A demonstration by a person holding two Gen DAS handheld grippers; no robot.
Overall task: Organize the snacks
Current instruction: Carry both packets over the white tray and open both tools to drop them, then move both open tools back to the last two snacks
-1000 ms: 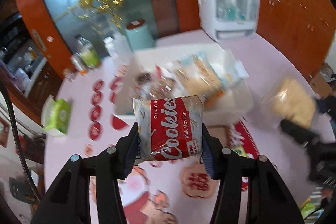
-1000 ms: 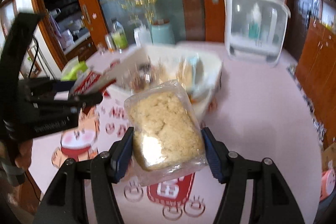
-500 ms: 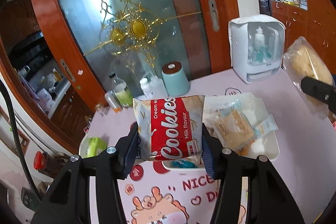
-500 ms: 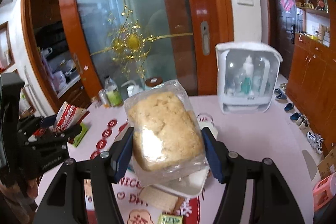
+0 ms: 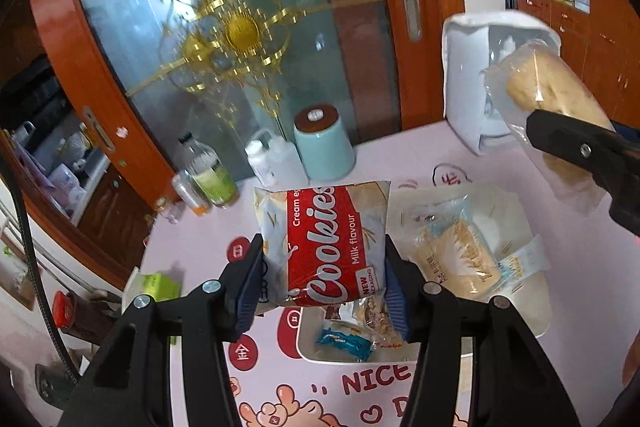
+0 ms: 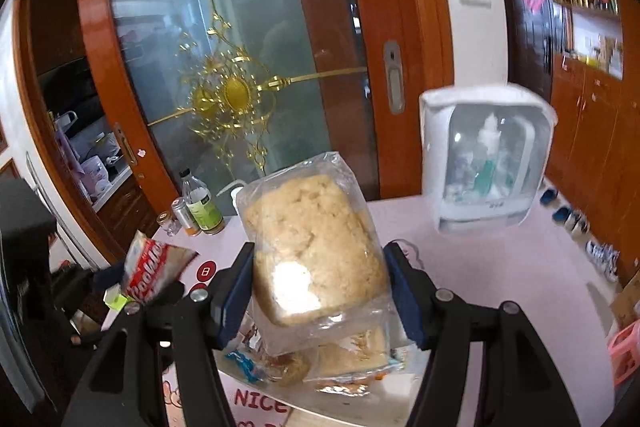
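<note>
My left gripper point(image 5: 322, 287) is shut on a red and white cookies packet point(image 5: 326, 243), held upright in the air above the table. The same packet point(image 6: 150, 273) shows at the left of the right wrist view. My right gripper point(image 6: 318, 297) is shut on a clear bag of pale crumbly cake point(image 6: 312, 247), also lifted; that bag point(image 5: 552, 95) appears at the upper right of the left wrist view. Below both sits a white tray point(image 5: 536, 311) holding several wrapped snacks, among them a beige biscuit pack point(image 5: 456, 259) and a small blue wrapper point(image 5: 344, 341).
A pink printed tablecloth point(image 5: 400, 155) covers the table. At its far edge stand a mint green canister point(image 5: 324, 147), white bottles point(image 5: 272, 163), a green-labelled bottle point(image 5: 208, 175) and a white cabinet point(image 6: 486, 163). A green box point(image 5: 158, 285) lies at left. Orange glass doors stand behind.
Both grippers have risen and tipped upward with their packets still held. The tray has dropped lower in both views, and the doors now fill the background.
</note>
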